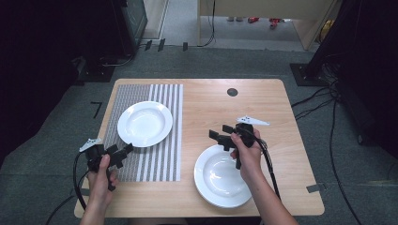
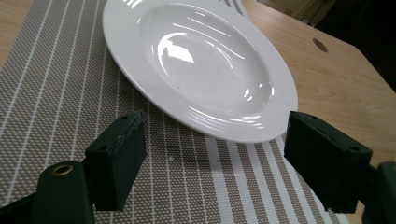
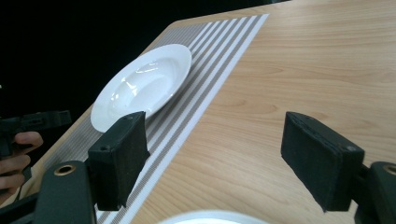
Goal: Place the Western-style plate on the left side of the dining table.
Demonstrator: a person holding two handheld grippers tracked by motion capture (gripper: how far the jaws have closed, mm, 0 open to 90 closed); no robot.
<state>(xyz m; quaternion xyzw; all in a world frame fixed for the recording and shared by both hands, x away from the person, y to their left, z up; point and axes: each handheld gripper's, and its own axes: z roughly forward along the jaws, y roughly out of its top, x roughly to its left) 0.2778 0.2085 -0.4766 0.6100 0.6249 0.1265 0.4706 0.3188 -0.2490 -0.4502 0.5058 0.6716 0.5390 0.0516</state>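
Note:
A white deep plate (image 1: 144, 123) (image 2: 201, 60) (image 3: 144, 84) sits on a striped placemat (image 1: 155, 159) (image 2: 56, 93) on the left half of the table. My left gripper (image 1: 123, 153) (image 2: 217, 123) is just off that plate's near rim, jaws wide open, the pads clear of the plate. A second white plate (image 1: 220, 176) (image 3: 215, 217) lies on bare wood at the front right. Above its far rim my right gripper (image 1: 220, 132) (image 3: 215, 123) is open and holds nothing. It faces left toward the mat.
The wooden table (image 1: 263, 108) has a round dark grommet (image 1: 232, 92) near its far edge. Cables (image 1: 324, 93) run over the grey floor at the right. Dark equipment stands beyond the table's far left. The left hand's gripper (image 3: 32, 122) appears at the left of the right gripper view.

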